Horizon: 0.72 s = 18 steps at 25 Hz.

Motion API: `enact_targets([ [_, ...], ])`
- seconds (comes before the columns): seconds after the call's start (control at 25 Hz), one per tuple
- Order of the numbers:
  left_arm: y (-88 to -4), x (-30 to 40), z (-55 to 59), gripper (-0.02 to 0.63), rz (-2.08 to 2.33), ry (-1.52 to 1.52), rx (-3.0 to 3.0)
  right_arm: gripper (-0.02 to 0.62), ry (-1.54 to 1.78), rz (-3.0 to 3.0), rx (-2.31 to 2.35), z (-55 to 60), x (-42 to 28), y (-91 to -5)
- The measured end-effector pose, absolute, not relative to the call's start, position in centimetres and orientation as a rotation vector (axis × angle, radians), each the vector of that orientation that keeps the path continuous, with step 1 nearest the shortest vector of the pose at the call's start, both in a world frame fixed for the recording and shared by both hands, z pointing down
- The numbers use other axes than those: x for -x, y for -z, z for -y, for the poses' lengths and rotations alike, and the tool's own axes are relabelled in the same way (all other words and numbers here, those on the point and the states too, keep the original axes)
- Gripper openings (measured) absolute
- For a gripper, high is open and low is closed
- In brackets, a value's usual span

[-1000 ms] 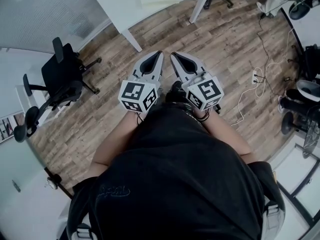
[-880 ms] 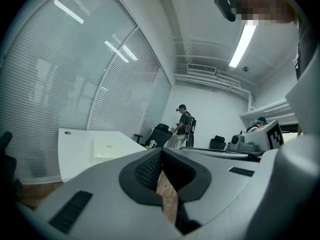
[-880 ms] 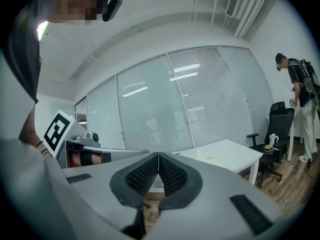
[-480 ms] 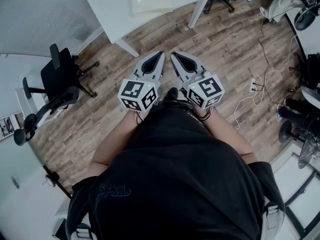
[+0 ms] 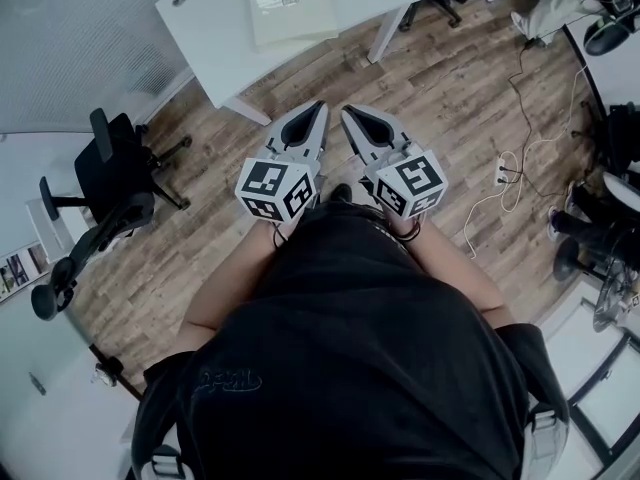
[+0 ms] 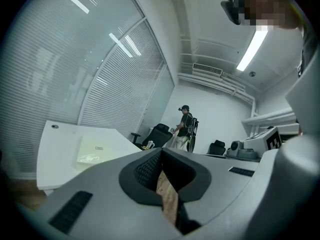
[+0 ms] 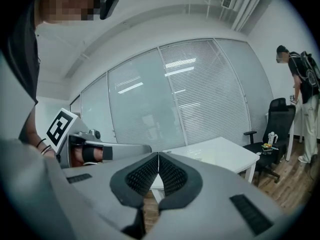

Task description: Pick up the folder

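— Being brought closer, is it, the white table (image 5: 200, 28)?

— It is. In the head view the table is being shown lower and fuller than a second ago. The folder (image 5: 290, 6) on it, clipped by the top edge before, is now being seen almost whole, lying flat on the tabletop. The black office chair (image 5: 115, 168) is being passed on the left.

— And the grippers?

— Nothing is being altered there. The left gripper (image 5: 318, 110) and the right gripper (image 5: 348, 111) are being carried side by side in front of the body, with their tips pointed toward the table. Each has its jaws pressed together with nothing between them. Only wooden floor is being glimpsed through the slit behind the pads.

— So what is being gained for the task?

— Only ground, by this judgement. The folder is being kept well apart from both grippers, so the approach is being made and the pick-up is not yet being attempted. The jaws are probably going to need opening before the folder's edge can be taken.
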<state>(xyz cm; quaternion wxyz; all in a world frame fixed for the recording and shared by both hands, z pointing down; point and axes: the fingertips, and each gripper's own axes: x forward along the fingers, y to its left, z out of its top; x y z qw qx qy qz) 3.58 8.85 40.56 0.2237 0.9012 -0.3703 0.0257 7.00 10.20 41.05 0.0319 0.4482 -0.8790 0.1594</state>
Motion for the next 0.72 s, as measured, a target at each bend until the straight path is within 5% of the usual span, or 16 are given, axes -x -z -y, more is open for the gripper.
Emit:
enact_targets([
  [0.72, -39.8, 1.5, 7.5, 0.014, 0.945, -0.126, -2.588, 0.021, -0.473, 2.653, -1.442, 5.9, -0.6, -40.8],
])
